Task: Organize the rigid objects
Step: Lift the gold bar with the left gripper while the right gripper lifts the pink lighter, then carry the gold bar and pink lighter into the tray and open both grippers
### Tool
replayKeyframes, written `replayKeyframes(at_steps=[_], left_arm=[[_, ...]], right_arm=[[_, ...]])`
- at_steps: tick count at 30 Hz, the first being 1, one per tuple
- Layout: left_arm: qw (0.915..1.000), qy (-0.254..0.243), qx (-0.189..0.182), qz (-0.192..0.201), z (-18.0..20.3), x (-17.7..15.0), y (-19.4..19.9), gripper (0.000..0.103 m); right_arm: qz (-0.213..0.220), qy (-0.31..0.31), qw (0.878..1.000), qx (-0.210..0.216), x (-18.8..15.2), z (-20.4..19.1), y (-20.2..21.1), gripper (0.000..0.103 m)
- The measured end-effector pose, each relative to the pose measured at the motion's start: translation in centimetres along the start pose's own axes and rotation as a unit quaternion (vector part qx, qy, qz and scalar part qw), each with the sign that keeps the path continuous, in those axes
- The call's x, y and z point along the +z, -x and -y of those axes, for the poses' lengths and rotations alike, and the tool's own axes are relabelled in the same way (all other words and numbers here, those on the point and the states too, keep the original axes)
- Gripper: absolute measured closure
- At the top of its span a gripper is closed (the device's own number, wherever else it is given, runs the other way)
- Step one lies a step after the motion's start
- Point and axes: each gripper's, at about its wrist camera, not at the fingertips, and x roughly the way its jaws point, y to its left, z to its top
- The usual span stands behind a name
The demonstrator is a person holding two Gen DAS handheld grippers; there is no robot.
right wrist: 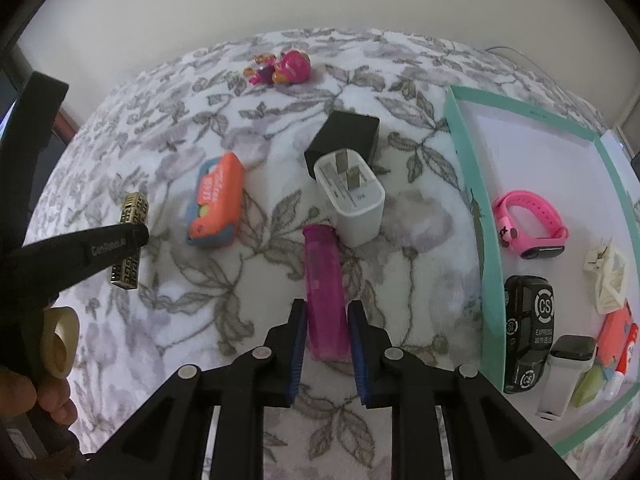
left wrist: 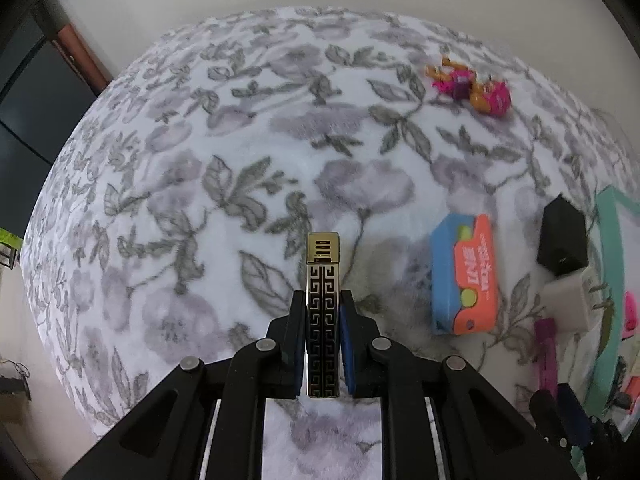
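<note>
Left wrist view: left gripper (left wrist: 324, 344) pinches a gold lighter (left wrist: 322, 312) with black key pattern, upright over the floral blanket (left wrist: 200, 160).

Right wrist view: right gripper (right wrist: 326, 340) clamps a translucent magenta lighter (right wrist: 325, 296) lying beside the white charger (right wrist: 352, 196).

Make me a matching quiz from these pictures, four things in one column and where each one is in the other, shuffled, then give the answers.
Things:
1. gold lighter
2. pink lighter
3. pink watch
4. white charger

Places:
A. inside the teal box
B. between the right tool pads
C. clamped in the left tool
D. on the blanket, against the black cube

Pairs: 1-C, 2-B, 3-A, 4-D
</note>
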Motion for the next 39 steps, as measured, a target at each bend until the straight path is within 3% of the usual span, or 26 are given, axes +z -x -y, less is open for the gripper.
replayKeyframes(at_steps=[8,12,27,33,39], left_arm=[[0.9982,0.013,-0.017,0.055,-0.5,0.9,4.2,0.087],[0.9955,0.015,-0.047,0.081,-0.3,1.1,6.5,0.087],[0.9875,-0.010,-0.093,0.127,3.0,0.2,10.5,0.087],[0.9815,-0.042,-0.115,0.147,6.0,-0.5,12.2,0.087],[0.9739,-0.094,-0.133,0.158,10.3,-2.1,13.4,0.087]], right_arm=[[0.035,-0.033,0.999,0.018,0.8,1.4,2.4,0.086],[0.041,-0.047,0.998,0.026,0.9,2.2,3.0,0.088],[0.088,-0.136,0.985,0.055,1.4,8.0,6.1,0.090],[0.134,-0.177,0.974,0.040,1.2,11.5,8.9,0.090],[0.177,-0.205,0.963,-0.010,0.6,15.3,11.0,0.090]])
